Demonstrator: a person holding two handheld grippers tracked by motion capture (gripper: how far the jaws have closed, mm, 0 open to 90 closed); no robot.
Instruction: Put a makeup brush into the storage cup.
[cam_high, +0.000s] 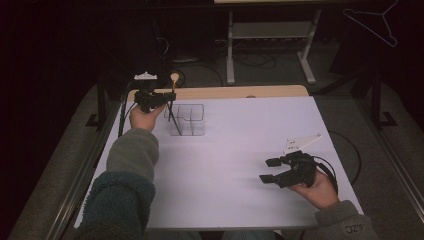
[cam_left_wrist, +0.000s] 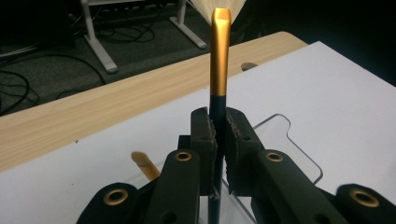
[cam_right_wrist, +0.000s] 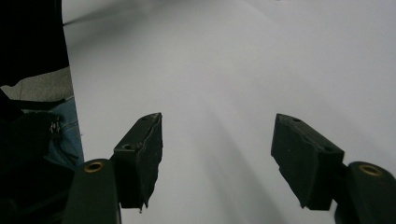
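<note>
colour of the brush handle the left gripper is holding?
The brush has a gold ferrule above a dark handle, clamped in the left gripper. Left gripper view shows it best.

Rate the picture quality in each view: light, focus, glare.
High view: dim, the surroundings almost black, the white table evenly lit, soft and grainy, the clear organizer hard to make out. Left gripper view: sharp on the brush clamped in the left gripper, its bristles washed out at the top edge. Right gripper view: the right gripper soft, the table featureless, faint shadows.
</note>
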